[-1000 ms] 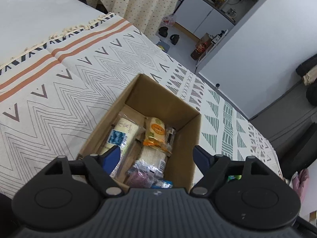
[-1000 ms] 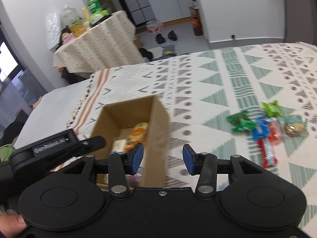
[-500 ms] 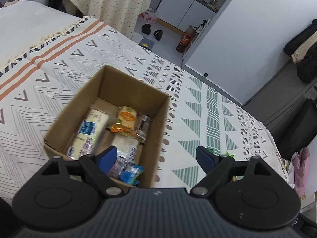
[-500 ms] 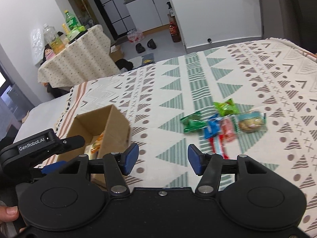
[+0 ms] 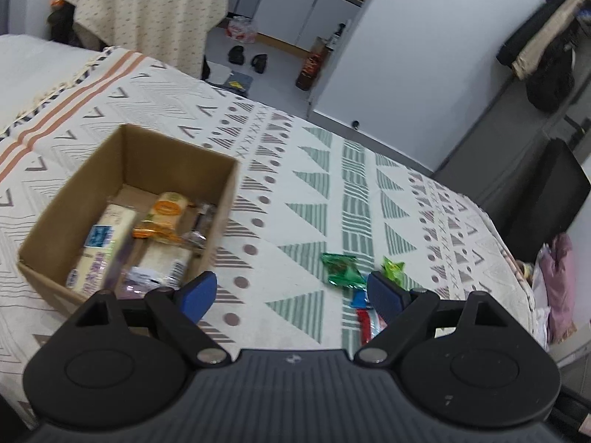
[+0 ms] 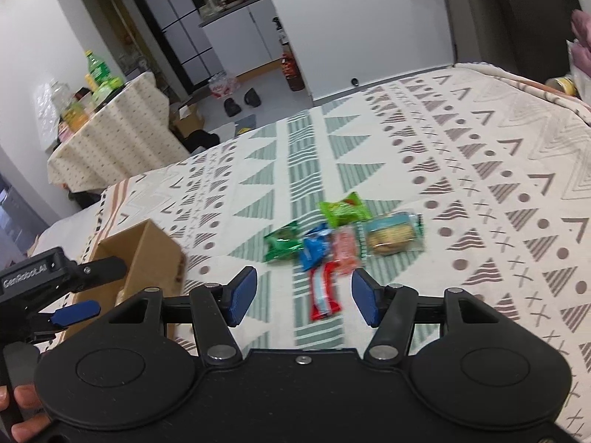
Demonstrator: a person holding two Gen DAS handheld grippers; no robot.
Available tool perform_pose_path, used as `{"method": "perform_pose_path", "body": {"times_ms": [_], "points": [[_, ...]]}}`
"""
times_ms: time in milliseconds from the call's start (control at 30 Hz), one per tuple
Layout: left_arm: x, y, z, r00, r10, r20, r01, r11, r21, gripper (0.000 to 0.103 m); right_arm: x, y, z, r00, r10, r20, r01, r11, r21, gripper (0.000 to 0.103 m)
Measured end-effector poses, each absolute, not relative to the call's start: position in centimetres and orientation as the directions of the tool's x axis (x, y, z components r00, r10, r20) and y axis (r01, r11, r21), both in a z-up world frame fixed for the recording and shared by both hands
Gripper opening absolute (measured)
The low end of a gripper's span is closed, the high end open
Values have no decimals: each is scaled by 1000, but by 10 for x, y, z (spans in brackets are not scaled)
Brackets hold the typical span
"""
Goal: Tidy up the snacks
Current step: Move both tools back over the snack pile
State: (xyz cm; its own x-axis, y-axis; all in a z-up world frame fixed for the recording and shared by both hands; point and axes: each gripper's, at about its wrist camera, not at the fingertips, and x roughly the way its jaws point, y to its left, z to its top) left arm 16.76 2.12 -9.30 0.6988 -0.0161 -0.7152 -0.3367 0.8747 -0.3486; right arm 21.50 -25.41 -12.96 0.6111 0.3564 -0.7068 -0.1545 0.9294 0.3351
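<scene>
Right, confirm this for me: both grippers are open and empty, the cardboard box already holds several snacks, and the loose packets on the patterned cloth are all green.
One detail is off: the loose packets are not all green. The right wrist view shows two green packets, a blue one, a pink one, a red-and-white stick and a clear-wrapped biscuit. The rest stands: right gripper and left gripper open and empty, cardboard box partly filled.

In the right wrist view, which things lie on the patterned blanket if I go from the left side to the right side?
cardboard box → dark green packet → blue packet → pink packet → clear-wrapped biscuit pack. The light green packet and the long red-and-white packet overlap these in left-right position, so I leave them out.
</scene>
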Motion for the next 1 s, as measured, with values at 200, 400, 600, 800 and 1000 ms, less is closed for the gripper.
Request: {"method": "perform_pose_path", "body": {"times_ms": [200,400,600,800,1000], "points": [[176,-2,-96,695,-6,-719,-334,883,-330,88,223,-283,-138,620,354,-700,-140,928,345,57],[188,-33,-101,694,12,-720,-320,900,-294,88,230,-312,-152,628,367,-686,-116,916,383,58],[199,-58,-111,682,20,-731,-308,915,-262,88,237,-333,-168,624,391,-677,-99,899,427,59],[209,-82,-121,666,26,-745,-302,923,-237,87,246,-351,-184,633,388,-670,-73,891,447,60],[221,-103,-134,651,19,-759,-288,931,-224,82,257,-360,-193,629,429,-648,-76,864,498,60]]}}
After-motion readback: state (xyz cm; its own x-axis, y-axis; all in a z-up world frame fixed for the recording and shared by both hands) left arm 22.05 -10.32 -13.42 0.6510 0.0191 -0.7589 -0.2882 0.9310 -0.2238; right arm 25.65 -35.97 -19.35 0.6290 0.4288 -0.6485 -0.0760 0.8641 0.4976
